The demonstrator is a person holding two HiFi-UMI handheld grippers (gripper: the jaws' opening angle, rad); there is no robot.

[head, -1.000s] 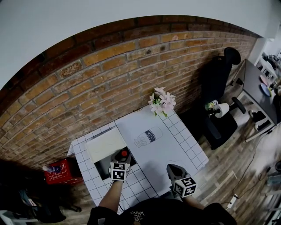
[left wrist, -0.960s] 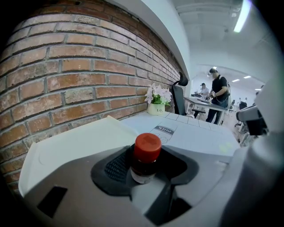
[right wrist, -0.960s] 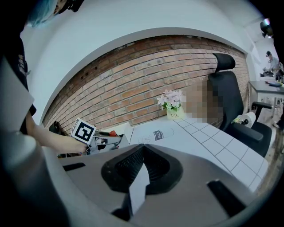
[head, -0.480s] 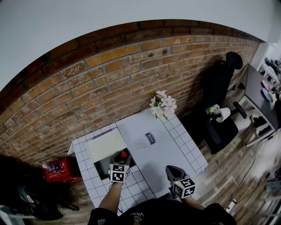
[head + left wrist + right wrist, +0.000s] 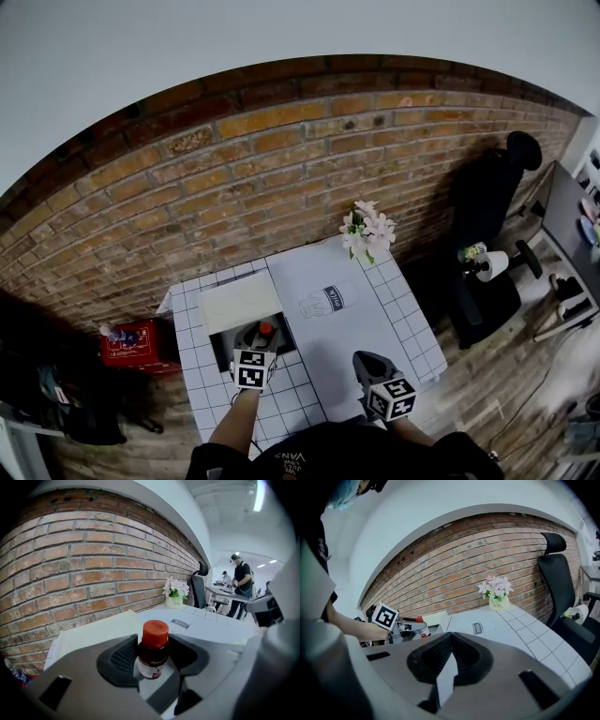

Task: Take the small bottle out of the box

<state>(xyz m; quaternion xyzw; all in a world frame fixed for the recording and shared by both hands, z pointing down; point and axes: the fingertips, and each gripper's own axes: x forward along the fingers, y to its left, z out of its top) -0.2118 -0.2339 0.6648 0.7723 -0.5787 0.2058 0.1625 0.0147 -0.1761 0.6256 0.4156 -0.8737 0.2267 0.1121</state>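
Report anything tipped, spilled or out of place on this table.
Nothing stands out. The small bottle sits upright and capped in the left gripper's jaws, over the open box. The flower pot stands upright at the table's far edge. No spill shows.

Barely anything moved. The head camera swung, so the worktop (image 5: 405,317), flowers (image 5: 368,232) and office chair (image 5: 487,202) now sit further toward 3 o'clock, and the red crate (image 5: 131,345) crept up toward 12. Against the box lid (image 5: 242,302), the left tongs (image 5: 260,337) with the small bottle (image 5: 265,329) eased slightly toward 7 o'clock.
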